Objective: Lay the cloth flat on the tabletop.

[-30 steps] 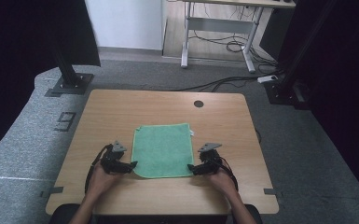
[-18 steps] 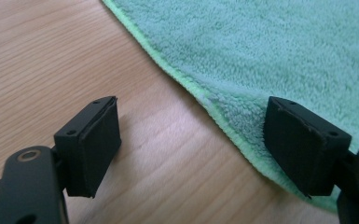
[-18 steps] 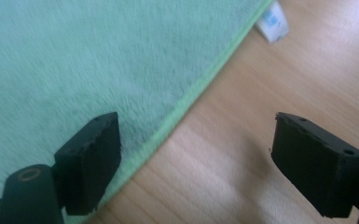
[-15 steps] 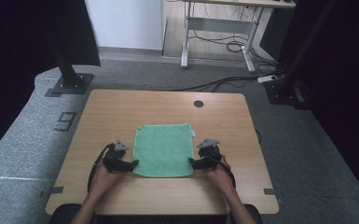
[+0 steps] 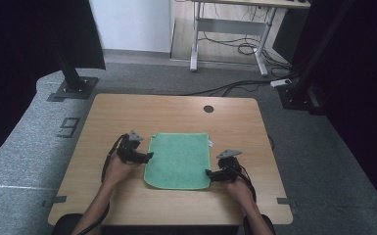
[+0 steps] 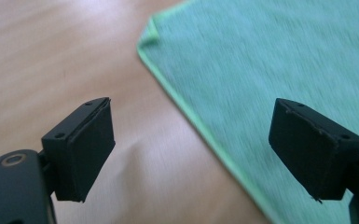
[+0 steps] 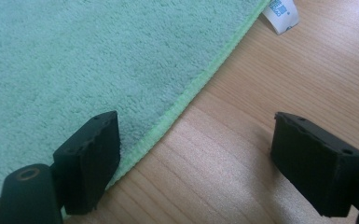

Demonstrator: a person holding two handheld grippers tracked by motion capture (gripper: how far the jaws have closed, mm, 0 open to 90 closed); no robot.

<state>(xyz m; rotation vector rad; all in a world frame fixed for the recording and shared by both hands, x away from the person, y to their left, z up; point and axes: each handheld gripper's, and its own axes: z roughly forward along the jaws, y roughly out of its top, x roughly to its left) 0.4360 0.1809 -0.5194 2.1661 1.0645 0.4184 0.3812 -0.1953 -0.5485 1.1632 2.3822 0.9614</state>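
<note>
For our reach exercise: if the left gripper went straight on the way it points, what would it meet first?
Most likely the left edge of the green towel: the left gripper has open jaws straddling that hem, though height above the table is unclear.

The high view looks forward and down from above my side of the tabletop point(image 5: 176, 110). Each hand-held gripper's camera rides close, facing along its jaws. All three share the green towel point(image 5: 178, 159) and its edges.
</note>
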